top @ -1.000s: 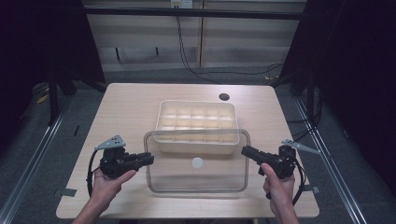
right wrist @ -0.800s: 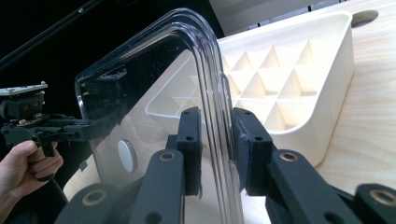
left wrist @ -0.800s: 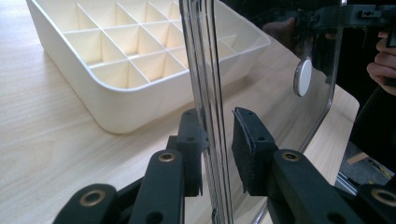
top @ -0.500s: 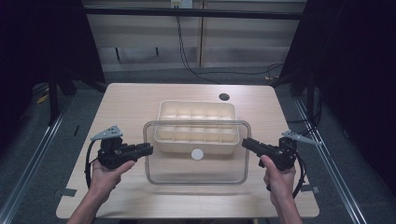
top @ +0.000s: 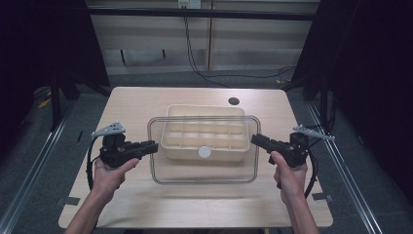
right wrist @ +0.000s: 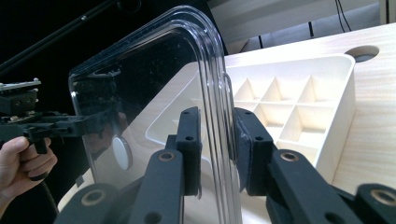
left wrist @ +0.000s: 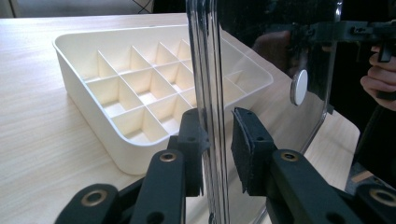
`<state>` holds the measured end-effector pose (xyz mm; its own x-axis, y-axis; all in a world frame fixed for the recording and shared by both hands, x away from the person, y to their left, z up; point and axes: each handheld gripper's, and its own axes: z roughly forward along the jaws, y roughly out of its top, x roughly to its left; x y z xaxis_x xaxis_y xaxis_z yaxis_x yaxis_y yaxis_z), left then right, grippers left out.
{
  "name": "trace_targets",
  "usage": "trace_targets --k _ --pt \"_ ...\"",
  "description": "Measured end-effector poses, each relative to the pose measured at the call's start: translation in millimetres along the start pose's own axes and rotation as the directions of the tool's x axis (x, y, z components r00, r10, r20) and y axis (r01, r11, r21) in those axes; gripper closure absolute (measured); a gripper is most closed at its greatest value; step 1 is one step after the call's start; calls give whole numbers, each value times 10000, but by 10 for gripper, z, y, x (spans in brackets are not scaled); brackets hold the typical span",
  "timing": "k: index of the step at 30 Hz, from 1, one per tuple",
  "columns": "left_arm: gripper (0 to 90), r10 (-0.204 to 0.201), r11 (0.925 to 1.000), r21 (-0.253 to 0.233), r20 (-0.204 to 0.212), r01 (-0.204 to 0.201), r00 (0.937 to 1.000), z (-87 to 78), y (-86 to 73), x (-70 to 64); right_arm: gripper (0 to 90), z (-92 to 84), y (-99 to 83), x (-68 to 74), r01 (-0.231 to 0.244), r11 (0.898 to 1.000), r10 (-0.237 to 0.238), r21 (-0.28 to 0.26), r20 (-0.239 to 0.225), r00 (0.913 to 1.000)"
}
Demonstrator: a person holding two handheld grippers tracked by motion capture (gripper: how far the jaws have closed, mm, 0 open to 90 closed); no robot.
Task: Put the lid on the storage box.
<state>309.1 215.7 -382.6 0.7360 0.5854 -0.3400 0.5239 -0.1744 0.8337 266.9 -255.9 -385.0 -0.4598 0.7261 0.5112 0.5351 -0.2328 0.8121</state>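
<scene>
A clear plastic lid [top: 203,148] with rounded corners and a white round knob [top: 204,152] at its middle hangs level above the table [top: 146,204], held by its 2 short edges. It lies over the near part of a cream divided tray [top: 204,127], which stands on the table's middle and is split into square compartments. The left gripper [top: 152,145] is clamped on the lid's left rim; in the left gripper view both black pads press the edge of the clear sheet [left wrist: 208,93] from either side. The right gripper [top: 255,138] pinches the right rim in the same way, its jaws closed on the edge [right wrist: 219,102] in the right gripper view. A dark round hole [top: 234,101] sits in the tabletop beyond the tray.
</scene>
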Motion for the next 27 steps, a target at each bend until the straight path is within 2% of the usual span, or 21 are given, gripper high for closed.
trace_targets --k 7,13,22,27 --pt "738 44 10000 57 -80 -44 10000 40 104 32 733 26 107 -7 63 10000 -63 -18 75 10000" --pt "735 286 9995 153 -259 -282 9993 83 214 43 730 60 181 -46 2 9999 0 -114 167 9999" --pt "733 332 9994 154 -418 -326 9986 108 311 89 728 141 271 -76 -2 9999 5 -164 201 9998" --pt "732 438 9990 138 -541 -431 9976 115 450 135 728 196 358 -86 15 9997 -10 -238 207 9998"
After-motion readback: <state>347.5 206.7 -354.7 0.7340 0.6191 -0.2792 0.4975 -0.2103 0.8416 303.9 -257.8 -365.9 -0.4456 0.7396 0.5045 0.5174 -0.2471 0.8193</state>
